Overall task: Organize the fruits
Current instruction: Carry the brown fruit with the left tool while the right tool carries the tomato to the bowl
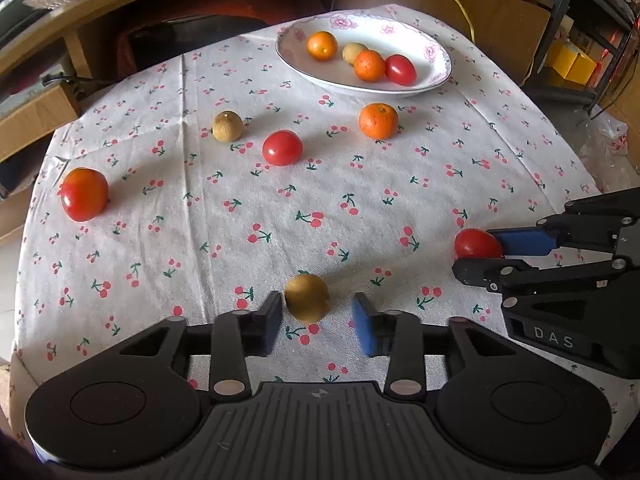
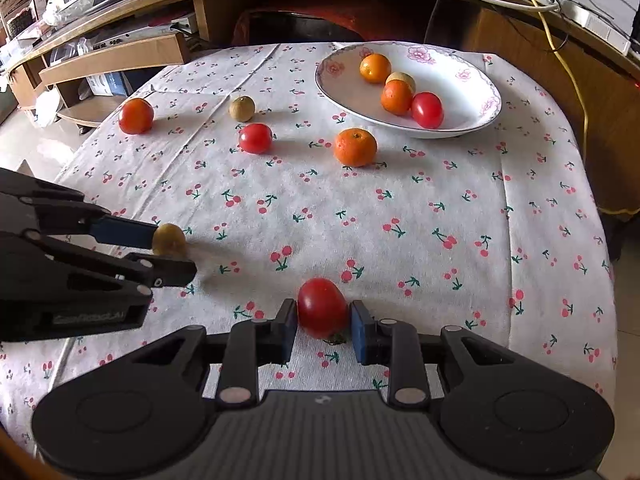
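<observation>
Fruits lie scattered on a cherry-print tablecloth (image 1: 360,184), with four already in a white floral plate (image 1: 436,80) at the far side: two small oranges, a tan longan and a red tomato. Loose on the cloth between plate and grippers are an orange (image 1: 378,121), a red cherry tomato (image 1: 282,147), a brown longan (image 1: 227,126) and, well apart toward the left edge, a larger orange-red tomato (image 1: 84,194).

Left gripper (image 1: 318,320): jaws part-open around a near brown longan (image 1: 307,298). The left pad sits against the fruit or just beside it; the right pad stands clear, with a visible gap. The fruit looks slightly blurred, and whether it rests on the cloth cannot be told.

Right gripper (image 2: 324,330): jaws closed in on a near red tomato (image 2: 322,307), both blue pads at or touching its sides; the fruit's stem end points toward the camera. In the left wrist view this tomato shows between the same fingers at the right edge.

A wooden shelf unit (image 2: 120,54) and cables stand behind the table.
</observation>
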A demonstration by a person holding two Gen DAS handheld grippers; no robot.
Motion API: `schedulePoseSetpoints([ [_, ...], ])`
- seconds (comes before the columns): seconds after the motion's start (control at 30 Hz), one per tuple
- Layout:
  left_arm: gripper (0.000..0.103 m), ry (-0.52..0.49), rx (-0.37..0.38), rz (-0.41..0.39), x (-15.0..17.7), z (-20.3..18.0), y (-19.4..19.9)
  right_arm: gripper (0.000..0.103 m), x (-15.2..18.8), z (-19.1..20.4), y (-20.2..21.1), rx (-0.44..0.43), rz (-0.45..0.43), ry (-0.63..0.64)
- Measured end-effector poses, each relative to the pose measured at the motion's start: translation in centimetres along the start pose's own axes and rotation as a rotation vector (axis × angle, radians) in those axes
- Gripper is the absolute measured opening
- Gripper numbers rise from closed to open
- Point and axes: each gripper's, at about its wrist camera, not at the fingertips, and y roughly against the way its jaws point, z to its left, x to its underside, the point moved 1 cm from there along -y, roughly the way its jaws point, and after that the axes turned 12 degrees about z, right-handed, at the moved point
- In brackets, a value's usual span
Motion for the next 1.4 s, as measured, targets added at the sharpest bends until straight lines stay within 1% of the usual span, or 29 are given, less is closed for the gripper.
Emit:
schedulePoseSetpoints([
  [0.03, 0.057, -0.002, 0.003, -0.003, 0.0, 0.0, 0.1, 0.03, 0.0, 0.0, 0.0, -0.003, 0.0, 0.001],
  [0.1, 0.06, -0.01, 0.005, -0.007, 0.0, -0.1, 0.2, 0.03, -0.1, -0.2, 0.0, -0.011, 0.001, 0.0],
  [0.27, 0.059, -0.006, -0.002, -0.002, -0.2, 0.0, -0.2, 0.03, -0.2, -0.5, 0.0, -0.023, 0.004, 0.002],
  [0.37, 0.054, 0.003, -0.005, -0.001, -0.2, 0.2, -0.4, 0.03, -0.2, -0.7, 0.0, -0.03, 0.006, 0.0],
  [0.4, 0.05, 0.002, -0.01, -0.003, -0.2, 0.2, -0.4, 0.03, -0.2, -0.8, 0.0, -0.032, 0.006, -0.001],
  [0.43, 0.042, 0.0, -0.015, -0.003, -0.2, 0.2, -0.4, 0.03, -0.1, -0.8, 0.0, -0.033, 0.006, -0.002],
  [0.57, 0.036, 0.002, -0.014, -0.004, 0.2, 0.3, -0.4, 0.03, 0.0, -1.0, 0.1, -0.042, 0.008, -0.006],
  [0.6, 0.033, 0.005, -0.015, -0.005, 0.2, 0.3, -0.3, 0.03, -0.1, -1.1, 0.1, -0.04, 0.007, -0.009],
  [0.77, 0.032, 0.0, -0.009, -0.025, -0.2, -0.2, 0.4, 0.029, 0.0, -1.0, 0.4, -0.021, -0.011, -0.02],
  [0.93, 0.032, 0.001, -0.003, -0.054, -0.8, -0.7, 1.0, 0.028, -0.1, -1.3, 1.6, -0.02, -0.052, -0.047],
  [1.17, 0.032, 0.004, 0.006, -0.085, -2.6, -1.4, 1.5, 0.029, -1.7, -1.3, 2.7, -0.034, -0.107, -0.066],
  [1.4, 0.032, 0.007, 0.01, -0.112, -4.4, -1.9, 1.9, 0.029, -2.8, -2.2, 2.7, -0.034, -0.118, -0.091],
])
